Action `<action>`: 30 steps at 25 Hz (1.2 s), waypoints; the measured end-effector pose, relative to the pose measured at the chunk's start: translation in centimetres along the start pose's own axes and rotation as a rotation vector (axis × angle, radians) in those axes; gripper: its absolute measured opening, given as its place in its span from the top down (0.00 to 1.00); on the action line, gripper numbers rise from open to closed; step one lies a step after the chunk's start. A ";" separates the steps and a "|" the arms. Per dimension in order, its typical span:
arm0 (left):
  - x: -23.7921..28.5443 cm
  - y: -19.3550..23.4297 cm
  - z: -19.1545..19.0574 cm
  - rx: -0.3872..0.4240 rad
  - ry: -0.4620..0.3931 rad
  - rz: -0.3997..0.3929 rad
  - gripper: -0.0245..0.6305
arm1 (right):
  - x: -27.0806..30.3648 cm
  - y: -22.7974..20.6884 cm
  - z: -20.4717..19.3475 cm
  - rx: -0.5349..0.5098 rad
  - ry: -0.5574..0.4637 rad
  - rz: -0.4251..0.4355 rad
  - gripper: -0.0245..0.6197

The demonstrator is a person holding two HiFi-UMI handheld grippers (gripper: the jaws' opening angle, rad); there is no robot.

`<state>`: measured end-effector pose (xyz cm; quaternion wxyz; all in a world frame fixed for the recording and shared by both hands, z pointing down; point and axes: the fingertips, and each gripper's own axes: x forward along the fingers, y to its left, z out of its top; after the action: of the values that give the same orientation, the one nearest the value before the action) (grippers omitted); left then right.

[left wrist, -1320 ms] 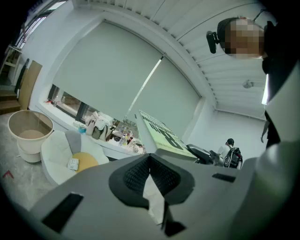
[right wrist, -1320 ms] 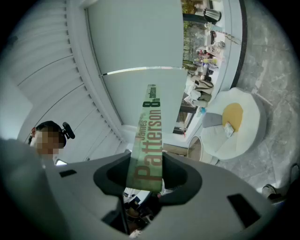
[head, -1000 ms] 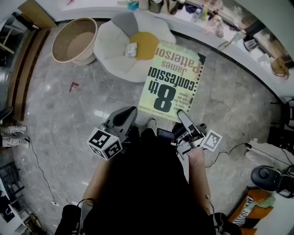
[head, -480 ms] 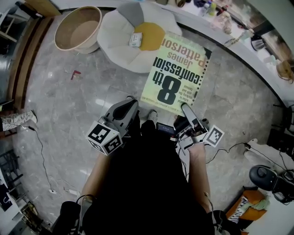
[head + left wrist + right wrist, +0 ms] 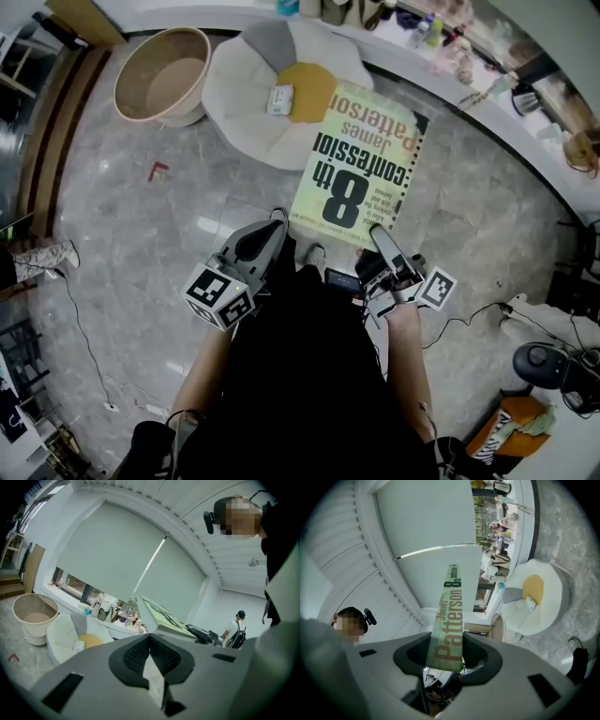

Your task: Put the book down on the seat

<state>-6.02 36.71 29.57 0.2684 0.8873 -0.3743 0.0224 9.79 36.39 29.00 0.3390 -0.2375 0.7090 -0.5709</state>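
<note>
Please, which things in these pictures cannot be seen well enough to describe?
- The small white item on the seat: too small in every view to identify.
- The small print on the cover of the book: too small and soft in the head view; the right gripper view shows only the spine.
- The clutter at the head view's top edge: tiny and partly cut off.
</note>
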 end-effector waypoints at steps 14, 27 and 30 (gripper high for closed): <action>4.5 7.0 8.7 0.034 -0.021 -0.089 0.94 | 9.9 -0.1 4.1 -0.011 -0.064 -0.015 0.68; 2.1 7.4 10.6 0.067 -0.038 -0.201 0.94 | 11.2 1.7 3.2 -0.045 -0.156 -0.027 0.68; 2.2 9.2 10.8 0.061 -0.018 -0.221 0.94 | 12.3 1.2 3.3 -0.047 -0.195 -0.050 0.68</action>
<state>-12.39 24.59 25.07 0.2390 0.9311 -0.2757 -0.0040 4.23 25.62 24.89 0.3866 -0.3173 0.6797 -0.5366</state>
